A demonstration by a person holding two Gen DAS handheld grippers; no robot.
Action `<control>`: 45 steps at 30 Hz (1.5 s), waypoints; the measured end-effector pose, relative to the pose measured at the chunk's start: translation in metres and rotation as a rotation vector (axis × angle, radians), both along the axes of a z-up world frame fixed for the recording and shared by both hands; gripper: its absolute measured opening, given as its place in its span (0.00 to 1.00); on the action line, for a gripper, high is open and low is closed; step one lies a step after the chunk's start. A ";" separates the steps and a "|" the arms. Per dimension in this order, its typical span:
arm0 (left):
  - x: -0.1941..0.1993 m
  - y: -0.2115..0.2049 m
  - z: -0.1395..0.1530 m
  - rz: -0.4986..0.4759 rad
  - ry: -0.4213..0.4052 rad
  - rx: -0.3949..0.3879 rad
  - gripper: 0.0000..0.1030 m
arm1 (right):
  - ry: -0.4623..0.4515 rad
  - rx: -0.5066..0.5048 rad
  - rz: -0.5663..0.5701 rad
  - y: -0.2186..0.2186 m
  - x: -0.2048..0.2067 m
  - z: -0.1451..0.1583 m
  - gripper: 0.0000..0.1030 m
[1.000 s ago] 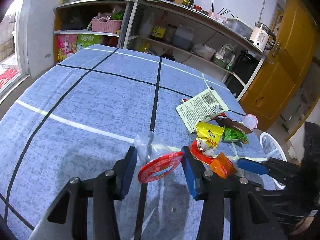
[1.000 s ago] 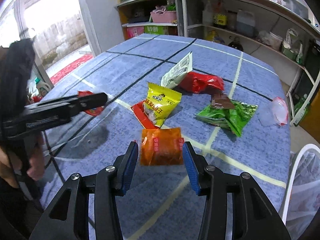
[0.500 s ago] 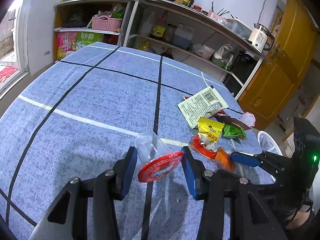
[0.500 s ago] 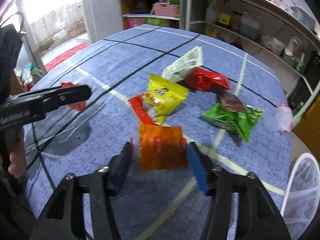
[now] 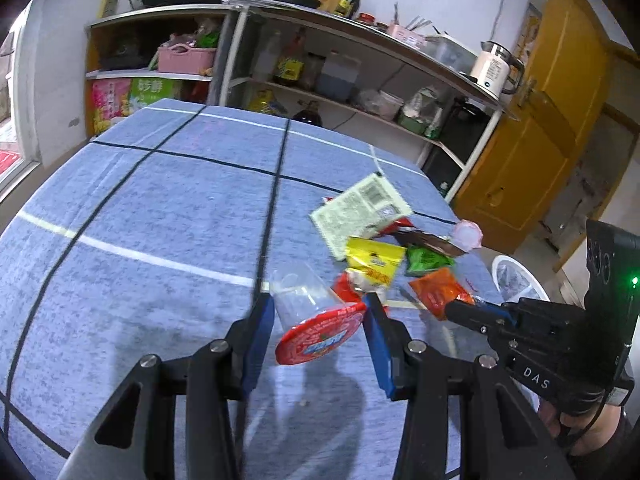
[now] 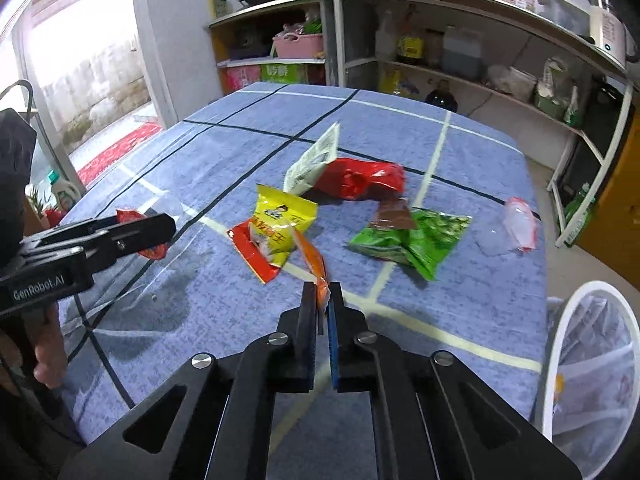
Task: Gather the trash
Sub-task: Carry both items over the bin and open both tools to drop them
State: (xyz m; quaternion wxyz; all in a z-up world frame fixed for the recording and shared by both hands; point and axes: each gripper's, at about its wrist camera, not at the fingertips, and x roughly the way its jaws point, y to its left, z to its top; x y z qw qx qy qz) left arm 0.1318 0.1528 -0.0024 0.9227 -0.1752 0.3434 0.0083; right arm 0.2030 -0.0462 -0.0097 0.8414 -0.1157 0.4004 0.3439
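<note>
My left gripper [image 5: 318,320] is shut on a clear plastic cup with a red lid [image 5: 316,338], held just above the blue tablecloth [image 5: 160,220]. The right wrist view shows the same gripper [image 6: 160,232] at the left. My right gripper [image 6: 322,296] has its jaws closing tight on the edge of an orange packet [image 6: 314,260], which stands up from the cloth. In the left wrist view this packet [image 5: 436,290] sticks out of the right gripper [image 5: 466,308]. More trash lies beyond: a yellow packet [image 6: 280,220], a red wrapper [image 6: 360,180] and a green packet [image 6: 412,236].
A white-and-green packet [image 6: 316,160], a brown wrapper [image 6: 394,216] and a clear cup with a pink lid [image 6: 520,224] also lie on the table. A white bin lined with a bag [image 6: 560,320] stands off the table's right edge. Kitchen shelves [image 6: 480,80] run behind.
My right gripper went from wide open around the flat orange packet to shut on its edge, and the packet now stands up. The left gripper kept hold of the cup.
</note>
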 end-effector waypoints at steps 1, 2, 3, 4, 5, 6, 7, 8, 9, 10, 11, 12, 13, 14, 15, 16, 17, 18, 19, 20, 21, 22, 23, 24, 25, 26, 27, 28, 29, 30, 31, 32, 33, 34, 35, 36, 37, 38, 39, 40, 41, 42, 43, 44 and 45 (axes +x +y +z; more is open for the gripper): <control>0.001 -0.003 0.001 -0.008 -0.003 -0.001 0.46 | -0.002 0.008 -0.005 -0.005 0.000 0.002 0.04; 0.002 -0.007 0.002 -0.015 -0.007 -0.001 0.46 | -0.003 0.013 -0.006 -0.007 -0.001 0.004 0.04; 0.003 -0.010 0.003 -0.020 -0.012 -0.001 0.46 | -0.008 0.022 -0.013 -0.012 -0.001 0.007 0.04; 0.004 -0.014 0.005 -0.030 -0.018 -0.001 0.46 | -0.009 0.028 -0.016 -0.015 -0.003 0.008 0.04; 0.005 -0.018 0.007 -0.039 -0.023 -0.002 0.46 | -0.011 0.038 -0.022 -0.021 -0.003 0.011 0.04; 0.006 -0.022 0.009 -0.048 -0.029 -0.002 0.46 | -0.016 0.047 -0.030 -0.027 -0.004 0.014 0.04; 0.008 -0.028 0.010 -0.059 -0.034 -0.002 0.46 | -0.020 0.052 -0.038 -0.031 -0.004 0.016 0.04; 0.010 -0.033 0.012 -0.071 -0.038 -0.002 0.46 | -0.022 0.056 -0.044 -0.035 -0.004 0.018 0.04; 0.011 -0.038 0.013 -0.083 -0.043 -0.001 0.46 | -0.025 0.063 -0.056 -0.042 -0.004 0.020 0.04; 0.013 -0.044 0.015 -0.097 -0.047 -0.001 0.46 | -0.028 0.067 -0.068 -0.049 -0.004 0.022 0.04; 0.015 -0.051 0.016 -0.110 -0.051 -0.002 0.46 | -0.029 0.071 -0.077 -0.055 -0.003 0.023 0.04; 0.017 -0.058 0.018 -0.122 -0.054 -0.002 0.46 | -0.030 0.077 -0.091 -0.063 -0.003 0.024 0.04; 0.019 -0.064 0.019 -0.136 -0.059 -0.001 0.46 | -0.031 0.079 -0.101 -0.068 -0.003 0.025 0.04; 0.022 -0.071 0.021 -0.151 -0.063 0.000 0.46 | -0.034 0.083 -0.117 -0.077 -0.003 0.027 0.04; 0.024 -0.079 0.022 -0.167 -0.069 0.000 0.46 | -0.036 0.085 -0.132 -0.085 -0.002 0.028 0.04; 0.026 -0.086 0.024 -0.182 -0.074 0.001 0.46 | -0.037 0.087 -0.145 -0.092 -0.002 0.029 0.04; 0.029 -0.095 0.026 -0.201 -0.080 0.002 0.46 | -0.040 0.090 -0.165 -0.103 -0.002 0.030 0.04; 0.031 -0.103 0.028 -0.216 -0.084 0.003 0.46 | -0.045 0.091 -0.183 -0.112 -0.002 0.031 0.04; 0.034 -0.110 0.029 -0.233 -0.088 0.003 0.46 | -0.047 0.094 -0.203 -0.122 -0.003 0.032 0.04; 0.037 -0.119 0.030 -0.251 -0.090 0.004 0.46 | -0.047 0.096 -0.220 -0.130 -0.003 0.032 0.04; 0.041 -0.128 0.032 -0.272 -0.092 0.006 0.46 | -0.048 0.097 -0.241 -0.141 -0.002 0.032 0.04; 0.044 -0.137 0.033 -0.291 -0.093 0.011 0.46 | -0.050 0.095 -0.260 -0.149 -0.002 0.032 0.04; 0.048 -0.145 0.033 -0.309 -0.092 0.018 0.46 | -0.049 0.093 -0.280 -0.158 -0.001 0.031 0.04; 0.051 -0.154 0.034 -0.326 -0.090 0.023 0.46 | -0.046 0.094 -0.302 -0.168 0.000 0.030 0.04; 0.054 -0.163 0.035 -0.347 -0.088 0.030 0.46 | -0.043 0.096 -0.321 -0.178 0.001 0.029 0.04; 0.058 -0.171 0.036 -0.365 -0.087 0.037 0.46 | -0.041 0.095 -0.338 -0.185 0.002 0.028 0.04; 0.061 -0.181 0.037 -0.383 -0.087 0.044 0.46 | -0.038 0.092 -0.355 -0.193 0.003 0.027 0.04; 0.065 -0.191 0.038 -0.403 -0.086 0.049 0.46 | -0.036 0.090 -0.369 -0.200 0.003 0.026 0.04; 0.070 -0.199 0.039 -0.422 -0.085 0.050 0.46 | -0.031 0.091 -0.388 -0.208 0.004 0.025 0.04; 0.073 -0.207 0.040 -0.438 -0.085 0.050 0.46 | -0.023 0.092 -0.408 -0.216 0.005 0.022 0.04; 0.078 -0.215 0.041 -0.456 -0.085 0.050 0.46 | -0.018 0.092 -0.420 -0.221 0.005 0.022 0.04; 0.081 -0.223 0.041 -0.469 -0.084 0.048 0.46 | -0.010 0.094 -0.438 -0.228 0.007 0.020 0.04; 0.086 -0.231 0.041 -0.485 -0.081 0.045 0.46 | -0.002 0.095 -0.451 -0.234 0.008 0.018 0.04; 0.090 -0.238 0.040 -0.499 -0.077 0.042 0.46 | 0.005 0.096 -0.460 -0.239 0.009 0.017 0.04; 0.093 -0.245 0.039 -0.510 -0.071 0.040 0.46 | 0.017 0.096 -0.471 -0.245 0.010 0.014 0.04; 0.097 -0.253 0.037 -0.522 -0.064 0.038 0.46 | 0.024 0.098 -0.482 -0.249 0.012 0.012 0.04; 0.100 -0.259 0.035 -0.531 -0.057 0.035 0.46 | 0.031 0.096 -0.493 -0.253 0.013 0.010 0.05; 0.104 -0.266 0.033 -0.542 -0.049 0.032 0.46 | 0.035 0.092 -0.499 -0.256 0.014 0.009 0.05; 0.107 -0.272 0.030 -0.554 -0.043 0.030 0.46 | 0.037 0.087 -0.509 -0.259 0.015 0.007 0.05; 0.110 -0.277 0.028 -0.562 -0.036 0.031 0.46 | 0.037 0.086 -0.516 -0.261 0.015 0.006 0.05; 0.113 -0.282 0.025 -0.568 -0.027 0.032 0.46 | 0.038 0.088 -0.528 -0.265 0.016 0.004 0.05; 0.114 -0.286 0.022 -0.573 -0.019 0.031 0.46 | 0.044 0.087 -0.545 -0.269 0.017 0.002 0.05; 0.117 -0.290 0.019 -0.579 -0.008 0.030 0.46 | 0.049 0.085 -0.557 -0.272 0.018 0.001 0.05; 0.119 -0.292 0.016 -0.581 0.000 0.030 0.46 | 0.052 0.084 -0.575 -0.278 0.019 -0.002 0.06; 0.120 -0.293 0.013 -0.582 0.008 0.029 0.46 | 0.055 0.083 -0.589 -0.282 0.020 -0.003 0.07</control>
